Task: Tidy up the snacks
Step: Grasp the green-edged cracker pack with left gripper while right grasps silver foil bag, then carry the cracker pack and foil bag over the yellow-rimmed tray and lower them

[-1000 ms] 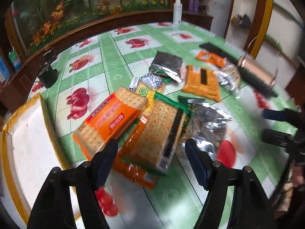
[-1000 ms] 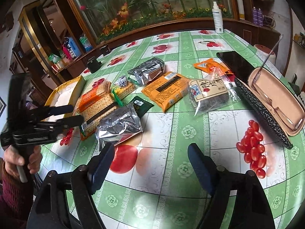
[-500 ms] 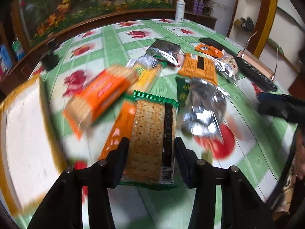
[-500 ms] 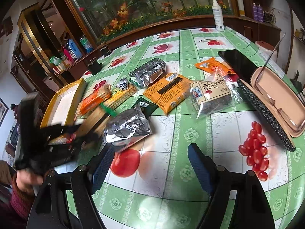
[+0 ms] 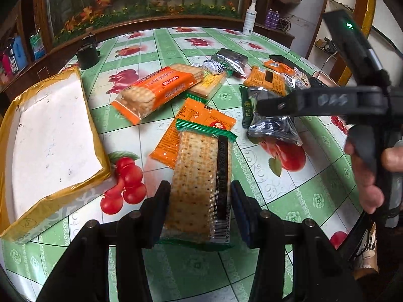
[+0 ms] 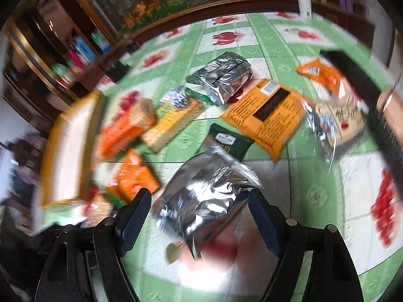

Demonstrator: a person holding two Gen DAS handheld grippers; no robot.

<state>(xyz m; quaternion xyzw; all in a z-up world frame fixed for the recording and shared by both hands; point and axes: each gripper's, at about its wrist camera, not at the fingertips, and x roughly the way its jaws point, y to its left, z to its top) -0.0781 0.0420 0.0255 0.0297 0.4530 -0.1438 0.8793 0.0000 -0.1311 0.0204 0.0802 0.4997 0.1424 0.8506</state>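
Pinching a green-trimmed cracker pack (image 5: 201,188) by its long sides, the left gripper (image 5: 199,211) holds it at the near edge of the green fruit-print tablecloth (image 5: 289,196); the pack's far end overlaps a flat orange packet (image 5: 194,123) lying on the cloth. Farther left lies an orange-wrapped cracker pack (image 5: 158,90), with a yellow biscuit pack (image 5: 211,83) just beyond it. At the far left sits a white tray with a gold rim (image 5: 50,136). On the right, the right gripper (image 6: 199,216) stands spread, its fingers on either side of a crumpled silver foil bag (image 6: 206,196) without clearly pressing it; that view is badly blurred. Just beyond the bag lies a dark green sachet (image 6: 229,143), then an orange pouch with a black label (image 6: 269,115) and a second silver bag (image 6: 221,78) farther back.
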